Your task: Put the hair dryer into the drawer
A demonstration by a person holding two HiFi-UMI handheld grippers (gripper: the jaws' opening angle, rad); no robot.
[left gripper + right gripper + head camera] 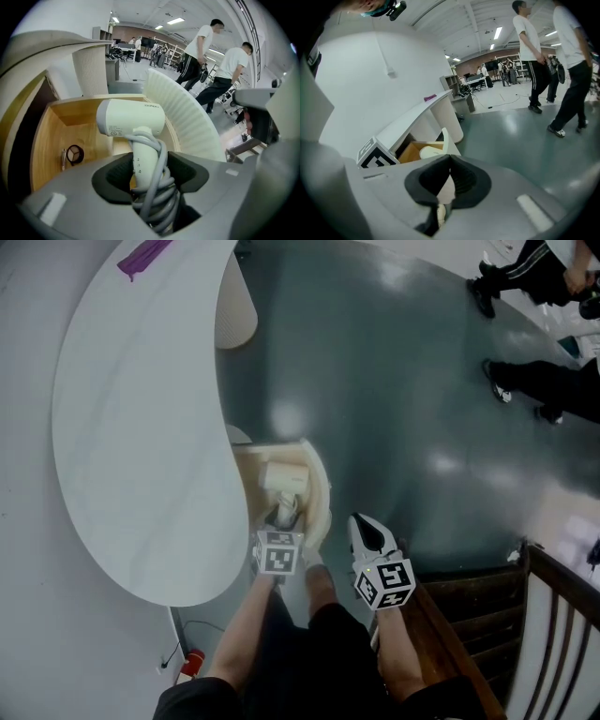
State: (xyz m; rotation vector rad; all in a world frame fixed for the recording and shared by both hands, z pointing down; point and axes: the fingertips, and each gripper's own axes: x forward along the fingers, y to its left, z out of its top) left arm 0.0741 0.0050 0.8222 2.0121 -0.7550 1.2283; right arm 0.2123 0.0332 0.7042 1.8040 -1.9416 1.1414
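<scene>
A cream hair dryer [281,478] [131,119] with its grey cord wound round the handle hangs in my left gripper [284,517] [149,176], which is shut on the handle. The dryer's head is over the open wooden drawer [320,486] [47,136] [412,151] under the white curved table [141,427]. The drawer's ribbed white front [183,117] stands to the right of the dryer. My right gripper [356,521] [450,161] hovers to the right of the drawer, shut with nothing in it.
A small round black thing [74,153] and a thin stick lie on the drawer's floor at the left. A purple item [142,256] lies on the table. People [539,381] walk on the grey floor at the far right. A wooden railing [553,615] stands at the near right.
</scene>
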